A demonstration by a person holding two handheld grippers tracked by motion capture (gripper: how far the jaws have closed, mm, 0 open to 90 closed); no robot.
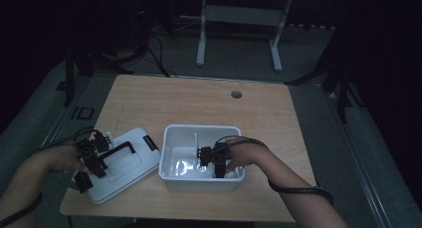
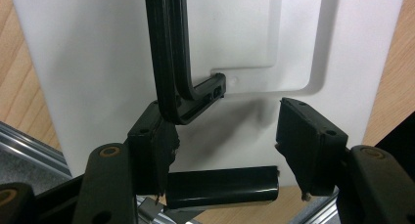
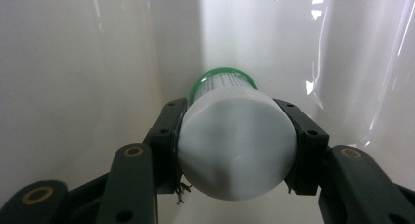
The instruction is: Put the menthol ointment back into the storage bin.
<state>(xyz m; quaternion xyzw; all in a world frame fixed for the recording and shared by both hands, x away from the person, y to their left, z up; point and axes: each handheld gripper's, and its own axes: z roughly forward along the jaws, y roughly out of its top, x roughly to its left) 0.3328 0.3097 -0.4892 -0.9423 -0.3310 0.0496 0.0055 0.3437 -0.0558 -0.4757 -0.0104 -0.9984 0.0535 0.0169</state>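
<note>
A white plastic bin (image 1: pixel 171 138) stands at the middle of the wooden table. Its white lid (image 1: pixel 133 164) lies flat to the left, with a black handle (image 1: pixel 119 149) on top. My left gripper (image 1: pixel 92 161) hovers over the lid's near corner. In the left gripper view its jaws (image 2: pixel 225 121) stand open over the lid (image 2: pixel 98 62), and the handle's bend (image 2: pixel 183 104) lies against the left finger (image 2: pixel 149 145). My right gripper (image 1: pixel 211 161) reaches down inside the bin, shut (image 3: pixel 232 111) on a bottle with a white cap (image 3: pixel 237 150) and a green label, close to the bin's wall (image 3: pixel 73 62).
A black latch piece (image 2: pixel 222 187) sits at the lid's near edge between the left jaws. The table (image 1: pixel 199 103) has a cable hole (image 1: pixel 236 94) at the back. A white frame (image 1: pixel 239 34) and cables stand on the dark floor beyond. The right gripper's cable (image 1: pixel 298 190) loops around the forearm.
</note>
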